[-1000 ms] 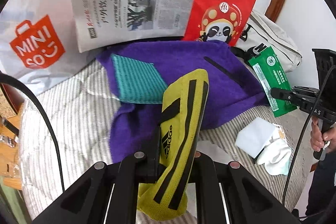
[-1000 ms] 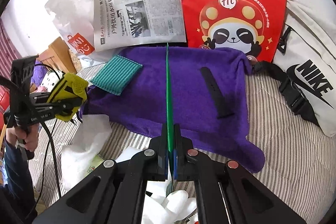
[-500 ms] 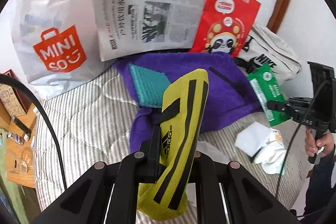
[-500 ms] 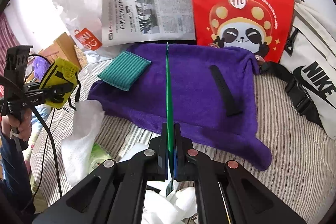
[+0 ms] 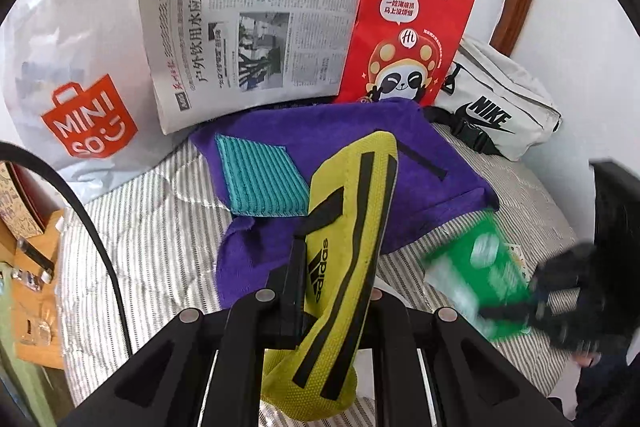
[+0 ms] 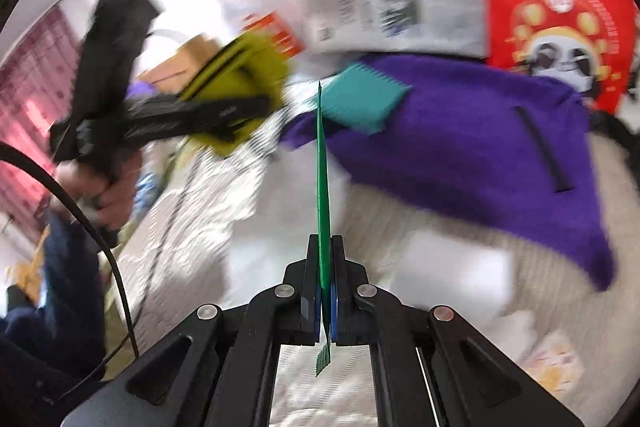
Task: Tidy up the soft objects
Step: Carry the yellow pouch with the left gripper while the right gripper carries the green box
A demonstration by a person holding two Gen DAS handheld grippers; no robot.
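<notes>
My left gripper (image 5: pixel 332 279) is shut on a yellow Adidas shin guard (image 5: pixel 344 247), held above the striped bed. It also shows in the right wrist view (image 6: pixel 240 83), blurred. My right gripper (image 6: pixel 324 259) is shut on a flat green packet (image 6: pixel 322 187), seen edge-on; the left wrist view shows the packet (image 5: pixel 476 275) blurred at lower right. A purple towel (image 5: pixel 340 143) lies on the bed with a teal striped cloth (image 5: pixel 260 179) and a black strap (image 5: pixel 420 159) on it.
A Miniso bag (image 5: pixel 80 99), a newspaper (image 5: pixel 248 35), a red panda bag (image 5: pixel 404 35) and a white Nike bag (image 5: pixel 496 103) stand along the wall. White tissues (image 6: pixel 452 267) lie on the bed. A wooden stand (image 5: pixel 28 267) is at the left.
My right gripper has swung left and closer to the left gripper with the green packet; its view is blurred. My left gripper has pulled back a little, still holding the shin guard.
</notes>
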